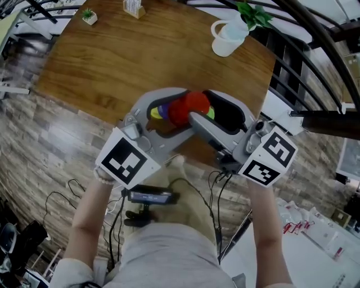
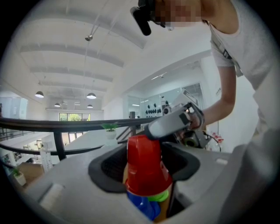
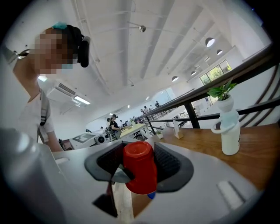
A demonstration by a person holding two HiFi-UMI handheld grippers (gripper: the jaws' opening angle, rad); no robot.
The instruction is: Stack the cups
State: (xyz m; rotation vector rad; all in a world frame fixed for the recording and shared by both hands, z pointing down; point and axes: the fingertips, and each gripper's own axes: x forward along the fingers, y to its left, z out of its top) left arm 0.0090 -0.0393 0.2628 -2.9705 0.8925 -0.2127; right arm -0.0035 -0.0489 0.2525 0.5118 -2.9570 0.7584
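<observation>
Four cups are being held over the desk's [image 1: 112, 62] near edge: the red cup [image 1: 188, 107] in the right gripper [image 3: 139, 168], the blue-green-yellow stack [image 1: 159, 112] in the left gripper [image 2: 146, 175], fingers wide around them. A crooked jam or drop is being risked by misalignment.

A wooden table [image 1: 140, 62] bears a white vase [image 1: 228, 36] holding a green sprig, a small potted plant [image 1: 88, 16] and a card stand [image 1: 133, 8] along its far edge.

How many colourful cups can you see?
4, nested together between the left gripper and right gripper: red cup outermost, with green cup, blue cup and yellow cup peeking out under it. More may hide inside.
</observation>
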